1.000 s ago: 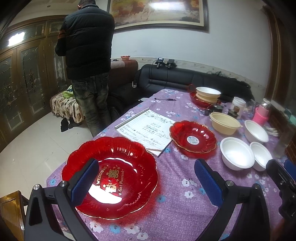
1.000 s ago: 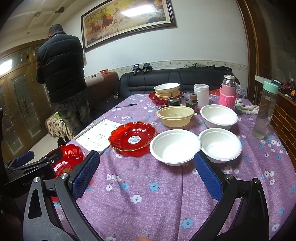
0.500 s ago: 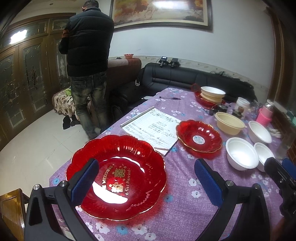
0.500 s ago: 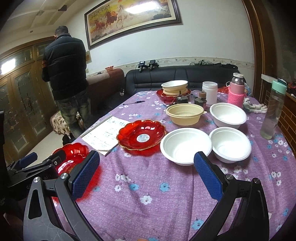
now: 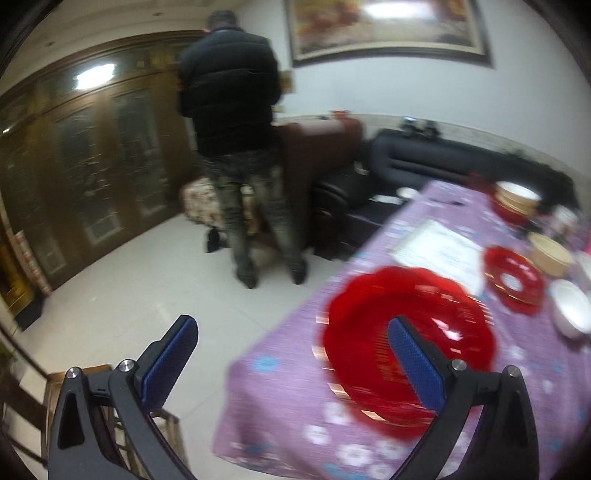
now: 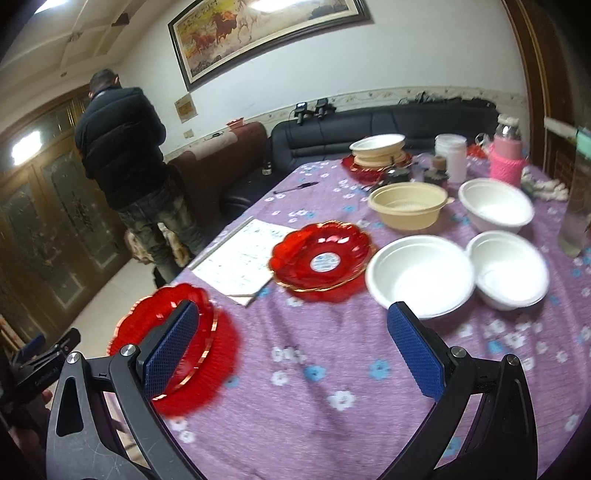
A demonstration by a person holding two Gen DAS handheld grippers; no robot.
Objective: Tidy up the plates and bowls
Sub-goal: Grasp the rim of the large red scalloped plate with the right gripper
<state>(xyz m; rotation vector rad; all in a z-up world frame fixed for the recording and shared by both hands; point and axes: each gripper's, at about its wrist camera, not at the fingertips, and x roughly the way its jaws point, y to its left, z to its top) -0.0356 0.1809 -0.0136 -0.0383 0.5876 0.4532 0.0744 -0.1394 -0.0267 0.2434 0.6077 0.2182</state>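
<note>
The desk (image 6: 314,369) under its purple flowered cloth carries a large red plate (image 6: 162,325) at its near left corner, a smaller red plate (image 6: 321,254) mid-desk, and white bowls (image 6: 421,275) beside it. Left tongs (image 5: 291,365) and right tongs (image 6: 291,354) both gape, released, grasping nothing.

We note a white wall (image 6: 424,55) bearing a framed horse painting (image 6: 266,33), dark wooden cabinets (image 5: 92,166), a black sofa (image 6: 388,125), and pale tiled floor (image 5: 129,295).
</note>
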